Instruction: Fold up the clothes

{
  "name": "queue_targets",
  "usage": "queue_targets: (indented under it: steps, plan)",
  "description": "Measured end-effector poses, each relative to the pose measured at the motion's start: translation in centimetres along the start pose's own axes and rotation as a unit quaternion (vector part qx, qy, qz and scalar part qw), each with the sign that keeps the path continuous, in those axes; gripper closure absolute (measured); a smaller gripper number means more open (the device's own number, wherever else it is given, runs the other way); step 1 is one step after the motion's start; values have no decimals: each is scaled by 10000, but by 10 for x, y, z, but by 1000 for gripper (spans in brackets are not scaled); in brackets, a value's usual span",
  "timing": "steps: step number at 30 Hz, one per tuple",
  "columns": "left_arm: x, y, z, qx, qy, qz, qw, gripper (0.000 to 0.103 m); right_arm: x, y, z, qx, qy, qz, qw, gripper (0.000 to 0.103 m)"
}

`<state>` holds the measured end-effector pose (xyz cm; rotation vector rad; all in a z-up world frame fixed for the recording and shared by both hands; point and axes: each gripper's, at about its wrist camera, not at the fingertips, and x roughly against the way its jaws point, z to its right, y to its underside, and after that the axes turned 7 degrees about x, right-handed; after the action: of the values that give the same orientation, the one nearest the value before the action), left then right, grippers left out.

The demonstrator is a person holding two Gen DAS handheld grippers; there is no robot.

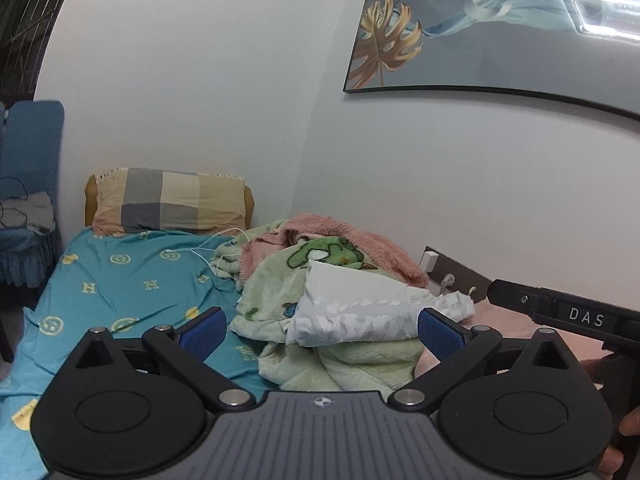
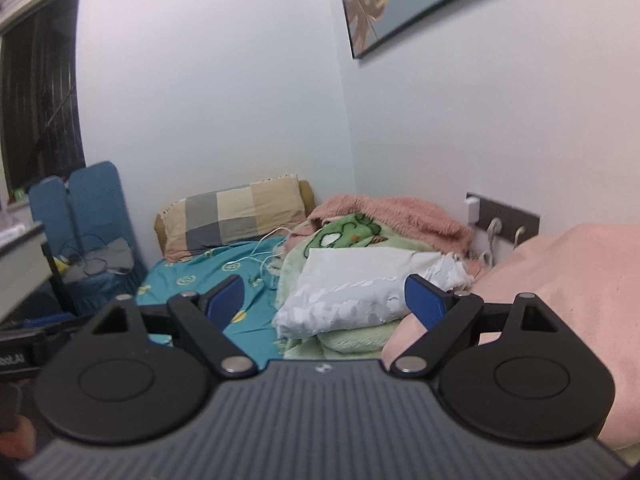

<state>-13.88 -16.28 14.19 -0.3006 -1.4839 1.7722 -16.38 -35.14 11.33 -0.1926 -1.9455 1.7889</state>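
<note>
A white garment (image 1: 360,312) with a cracked print lies crumpled on a heap of green cartoon blanket (image 1: 320,256) and pink fleece (image 1: 360,240) on the bed; it also shows in the right wrist view (image 2: 360,288). My left gripper (image 1: 320,330) is open and empty, held above the bed short of the garment. My right gripper (image 2: 324,300) is open and empty, also short of the garment. Part of the right gripper's body (image 1: 580,316) shows at the right of the left wrist view. A pink cloth (image 2: 560,300) lies close on the right.
The bed has a teal sheet (image 1: 120,280) and a checked pillow (image 1: 172,200) at its head. A white cable (image 1: 208,252) lies on the sheet. A blue chair (image 1: 28,192) stands left. A wall socket (image 2: 504,220) with plugs and a framed picture (image 1: 500,32) are on the right wall.
</note>
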Motion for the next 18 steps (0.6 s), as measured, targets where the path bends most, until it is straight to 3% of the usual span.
queue_targets:
  steps: [7, 18]
  plan:
    - [14, 10, -5, -330, -265, 188, 9989, 0, 6, 9, -17, 165, 136, 48, 9998, 14]
    - [23, 10, -7, -423, -258, 270, 9984, 0, 14, 14, -29, 273, 261, 21, 9993, 14]
